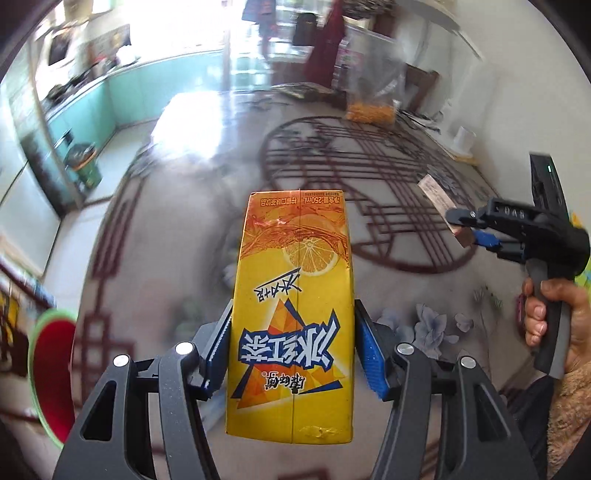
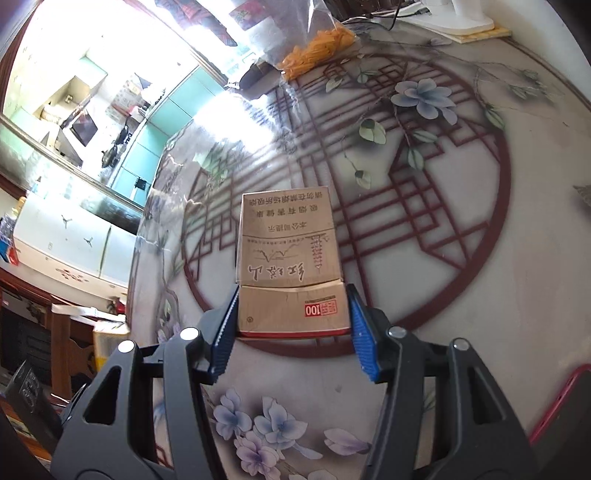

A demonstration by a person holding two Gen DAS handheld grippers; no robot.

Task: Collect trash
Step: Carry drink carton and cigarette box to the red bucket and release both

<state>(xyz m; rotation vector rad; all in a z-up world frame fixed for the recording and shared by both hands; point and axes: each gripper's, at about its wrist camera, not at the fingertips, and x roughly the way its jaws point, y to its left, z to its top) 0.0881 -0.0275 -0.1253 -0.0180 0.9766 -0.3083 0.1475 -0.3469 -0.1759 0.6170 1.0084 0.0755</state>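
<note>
My left gripper [image 1: 293, 314] is shut on a yellow iced-tea drink carton [image 1: 295, 258]; both blue pads press its sides and it hangs above the patterned round table [image 1: 207, 258]. Over the table's middle, my right gripper [image 2: 292, 295] is shut on a tan cigarette pack [image 2: 288, 236], gripped at its lid end. In the left wrist view the right gripper [image 1: 461, 229] shows at the right edge, held by a person's hand [image 1: 546, 314], with the cigarette pack [image 1: 437, 195] sticking out of it.
A red container with a green rim [image 1: 51, 373] sits low beyond the table's left edge. A clear bag of orange snacks [image 2: 317, 48] and a white object on a board [image 2: 458, 18] stand at the far side. A red-edged phone [image 2: 561, 402] lies near right.
</note>
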